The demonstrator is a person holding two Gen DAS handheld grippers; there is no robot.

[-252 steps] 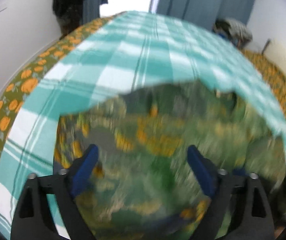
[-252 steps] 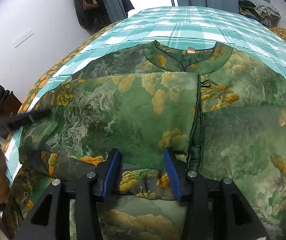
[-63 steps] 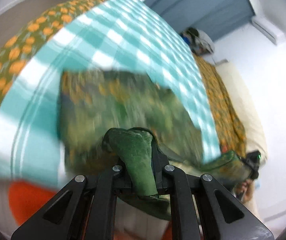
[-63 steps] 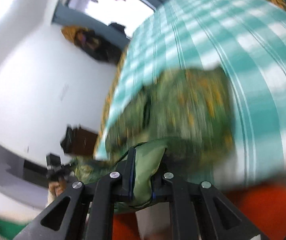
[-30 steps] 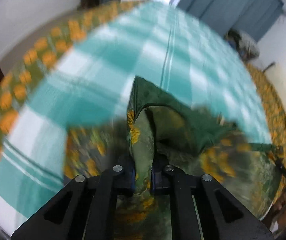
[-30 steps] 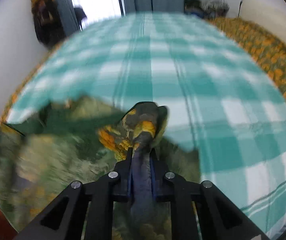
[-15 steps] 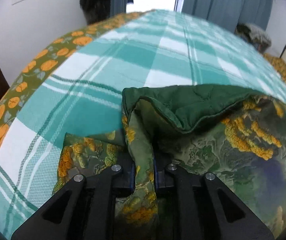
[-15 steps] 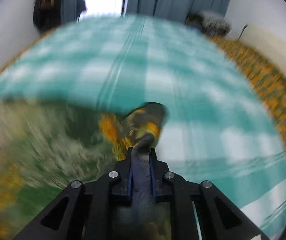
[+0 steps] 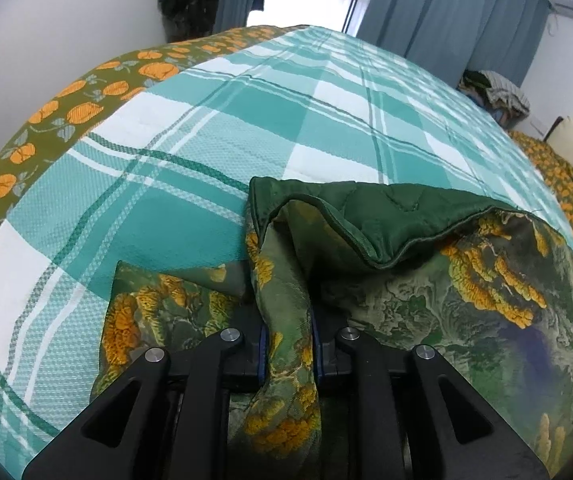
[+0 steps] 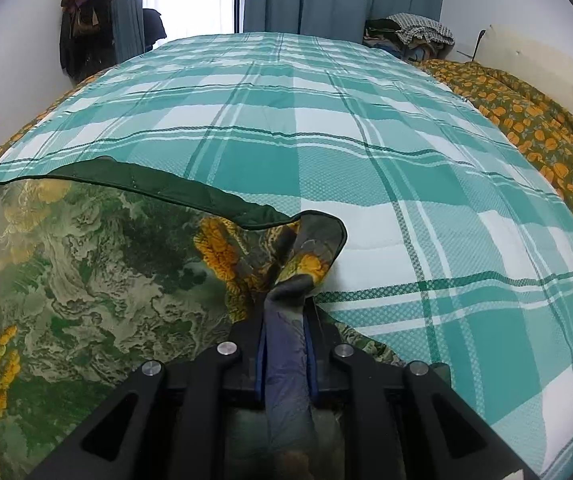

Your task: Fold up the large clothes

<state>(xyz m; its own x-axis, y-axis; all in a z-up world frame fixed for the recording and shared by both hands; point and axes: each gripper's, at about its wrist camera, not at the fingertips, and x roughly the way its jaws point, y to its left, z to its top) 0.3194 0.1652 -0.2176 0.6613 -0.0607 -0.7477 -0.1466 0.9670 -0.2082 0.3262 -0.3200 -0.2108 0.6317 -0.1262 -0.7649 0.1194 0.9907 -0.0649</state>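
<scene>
Both claws pinch garment folds — left claw opening; right claw clamped.

The garment is mottled green with orange-yellow clusters and a plain dark-green lining — the bedspread teal-and-white plaid, the sheet olive with orange fruit.

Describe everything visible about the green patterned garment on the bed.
The garment is a padded jacket-like piece: glossy green outer fabric printed with yellow-orange and pale landscape motifs, plain dark green quilted lining showing where the top edge curls over. It lies folded over itself on the teal checked bedspread. Bunched corners sit between the pads of the left gripper, whose jaws are opening, and the right gripper.
</scene>
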